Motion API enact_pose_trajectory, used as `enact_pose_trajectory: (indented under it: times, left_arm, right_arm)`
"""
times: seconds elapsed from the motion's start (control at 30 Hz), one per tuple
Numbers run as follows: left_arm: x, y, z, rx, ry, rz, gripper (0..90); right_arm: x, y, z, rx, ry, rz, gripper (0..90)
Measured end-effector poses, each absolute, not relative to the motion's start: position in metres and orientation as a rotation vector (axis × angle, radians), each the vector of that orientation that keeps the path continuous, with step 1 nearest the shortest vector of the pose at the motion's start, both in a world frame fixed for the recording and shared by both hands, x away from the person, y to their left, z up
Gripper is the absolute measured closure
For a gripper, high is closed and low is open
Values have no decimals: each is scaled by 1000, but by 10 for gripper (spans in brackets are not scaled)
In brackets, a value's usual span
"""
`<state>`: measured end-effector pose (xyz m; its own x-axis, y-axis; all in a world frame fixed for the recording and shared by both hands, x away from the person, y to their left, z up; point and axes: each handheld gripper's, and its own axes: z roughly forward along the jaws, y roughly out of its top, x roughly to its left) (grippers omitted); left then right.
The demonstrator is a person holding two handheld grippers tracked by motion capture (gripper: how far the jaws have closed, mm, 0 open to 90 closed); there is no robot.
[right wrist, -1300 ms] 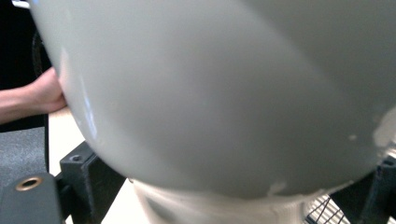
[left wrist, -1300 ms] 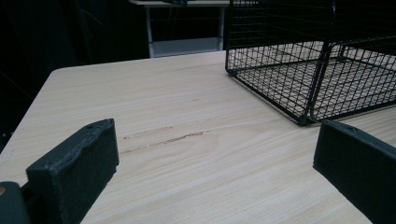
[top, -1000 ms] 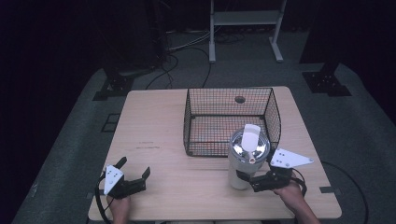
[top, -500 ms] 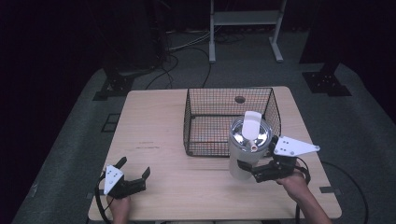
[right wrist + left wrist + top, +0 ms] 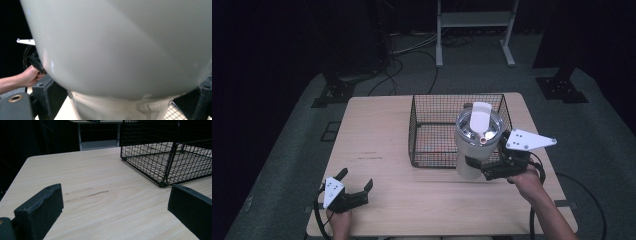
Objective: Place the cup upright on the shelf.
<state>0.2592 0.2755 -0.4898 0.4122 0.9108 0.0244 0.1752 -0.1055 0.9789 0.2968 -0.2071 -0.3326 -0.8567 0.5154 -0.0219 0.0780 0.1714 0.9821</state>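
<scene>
While the right gripper [image 5: 478, 169] clamps its jaws on the lower body of a pale tumbler [image 5: 476, 145], the cup is held upright and lifted off the wooden table [image 5: 377, 130], at the near right edge of the black wire basket [image 5: 432, 131]. Its lid, with a white flap across the top, stands above the basket's rim in the high view, and the cup's base hangs in front of the basket's near wall. From the right gripper view the tumbler [image 5: 125, 45] sits between the two black jaws, its narrower foot just above the pads. Over at the near left corner of the table, the left gripper [image 5: 354, 186] rests low with its jaws spread wide and nothing between them; the left gripper view looks across bare wood toward the basket [image 5: 170, 157], well apart from it
</scene>
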Motion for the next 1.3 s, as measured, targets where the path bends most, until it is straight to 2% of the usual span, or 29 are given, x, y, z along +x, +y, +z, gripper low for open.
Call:
enact_pose_trajectory:
  times: [0.47,1.3]
  left_arm:
    - [259,276,-490,1567,989,835,0]
    - [259,277,-490,1564,986,830,0]
  right_arm:
    - [335,-193,-310,557,2092,1736,92]
    - [399,-179,-303,615,2073,1719,92]
